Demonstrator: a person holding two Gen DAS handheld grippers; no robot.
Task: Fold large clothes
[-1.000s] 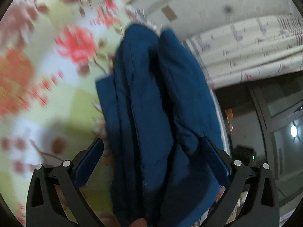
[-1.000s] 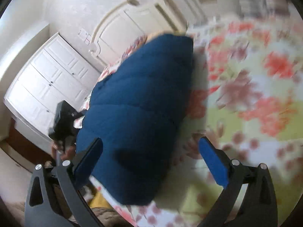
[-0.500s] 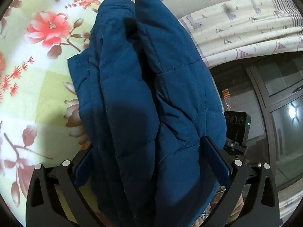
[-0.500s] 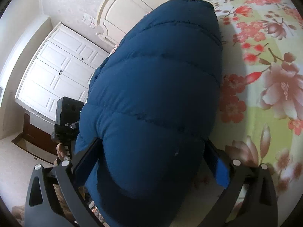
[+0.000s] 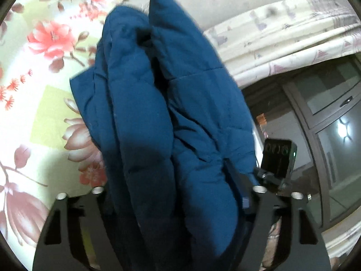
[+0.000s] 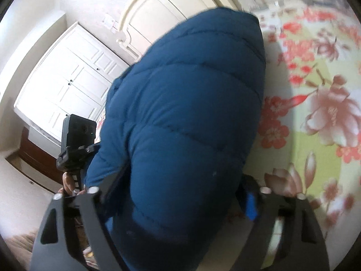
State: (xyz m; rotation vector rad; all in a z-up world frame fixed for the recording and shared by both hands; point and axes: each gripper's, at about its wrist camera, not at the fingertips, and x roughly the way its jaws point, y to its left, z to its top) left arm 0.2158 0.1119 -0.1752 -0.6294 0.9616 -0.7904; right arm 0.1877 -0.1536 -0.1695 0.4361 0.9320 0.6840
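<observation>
- The blue quilted puffer jacket lies as a thick folded bundle near the edge of the bed, on the floral bedsheet.
- The left gripper has its jaws closed in on the near end of the bundle; the padding fills the whole space between them.
- The right gripper grips the other end of the bundle in the same way, with the jaws pressed into the bulky fabric.
- The two grippers face each other; each camera shows the other device beside the jacket.
- I judge that the step in hand is to carry or set down the already folded jacket, late in the task.
- The next move probably calls for lowering both ends together, then opening the jaws evenly, so that the layers do not spring apart.
- The long axis of the bundle runs from one gripper to the other, along the bed edge; in each view it points away from the camera.
</observation>
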